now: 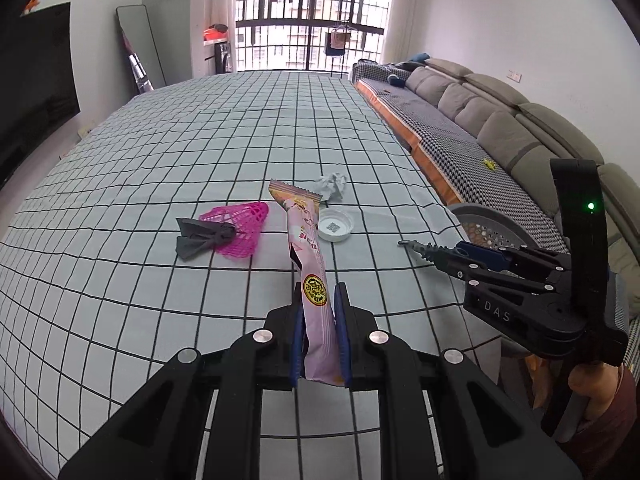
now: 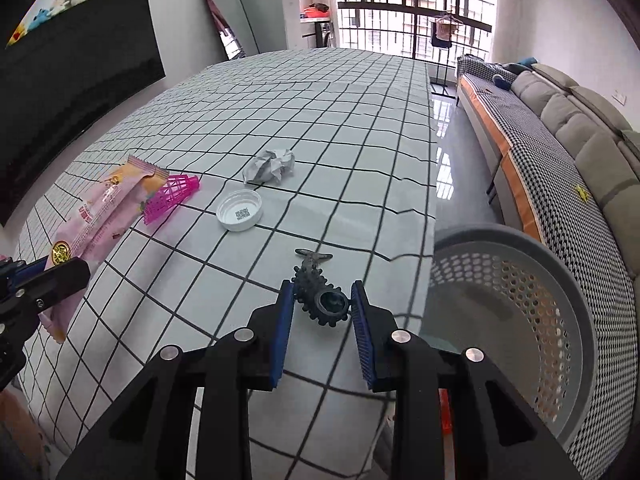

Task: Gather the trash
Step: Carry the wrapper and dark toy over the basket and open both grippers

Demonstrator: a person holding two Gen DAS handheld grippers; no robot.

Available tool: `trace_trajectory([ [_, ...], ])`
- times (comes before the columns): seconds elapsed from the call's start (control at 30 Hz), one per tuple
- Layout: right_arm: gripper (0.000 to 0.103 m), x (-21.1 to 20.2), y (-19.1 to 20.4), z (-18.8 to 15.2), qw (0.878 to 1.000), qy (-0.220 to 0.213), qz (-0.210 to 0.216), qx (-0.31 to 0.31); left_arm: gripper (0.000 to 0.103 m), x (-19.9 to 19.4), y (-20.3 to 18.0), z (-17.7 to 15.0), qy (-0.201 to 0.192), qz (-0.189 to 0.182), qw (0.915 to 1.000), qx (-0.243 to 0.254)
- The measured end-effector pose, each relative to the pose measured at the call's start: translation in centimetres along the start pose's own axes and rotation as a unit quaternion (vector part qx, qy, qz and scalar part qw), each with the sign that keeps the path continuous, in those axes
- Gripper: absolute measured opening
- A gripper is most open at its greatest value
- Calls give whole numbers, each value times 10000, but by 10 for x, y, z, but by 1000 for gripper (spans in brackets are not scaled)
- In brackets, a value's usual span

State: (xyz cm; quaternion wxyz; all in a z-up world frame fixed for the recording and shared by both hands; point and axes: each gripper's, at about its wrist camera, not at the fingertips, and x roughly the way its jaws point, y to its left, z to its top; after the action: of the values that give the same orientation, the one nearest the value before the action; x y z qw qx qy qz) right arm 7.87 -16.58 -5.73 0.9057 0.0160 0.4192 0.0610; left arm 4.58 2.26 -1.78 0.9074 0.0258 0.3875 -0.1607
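Note:
My left gripper (image 1: 319, 300) is shut on a pink snack wrapper (image 1: 310, 264), held above the checked tablecloth; the wrapper also shows in the right wrist view (image 2: 96, 216). My right gripper (image 2: 322, 304) is shut on a black knobbly rubber piece (image 2: 320, 292), near the table's right edge; it also shows in the left wrist view (image 1: 424, 250). On the table lie a crumpled paper ball (image 2: 270, 166), a white lid (image 2: 239, 211), a pink plastic net (image 2: 170, 196) and a dark grey scrap (image 1: 204, 236).
A grey perforated basket (image 2: 520, 304) stands on the floor beside the table's right edge. A long sofa (image 2: 560, 148) runs along the right wall. A dark TV screen (image 2: 72, 56) is on the left wall.

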Motion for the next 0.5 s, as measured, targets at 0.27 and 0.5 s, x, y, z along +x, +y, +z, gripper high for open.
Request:
trace_trajectory([
  [0.27, 28, -41, -45, -31, 9981, -127, -344, 486, 15, 3, -45, -3, 81, -342, 9989, 310],
  [0.5, 19, -63, -93, -56, 9936, -85, -694, 886, 15, 14, -98, -5, 252, -760, 9947, 652],
])
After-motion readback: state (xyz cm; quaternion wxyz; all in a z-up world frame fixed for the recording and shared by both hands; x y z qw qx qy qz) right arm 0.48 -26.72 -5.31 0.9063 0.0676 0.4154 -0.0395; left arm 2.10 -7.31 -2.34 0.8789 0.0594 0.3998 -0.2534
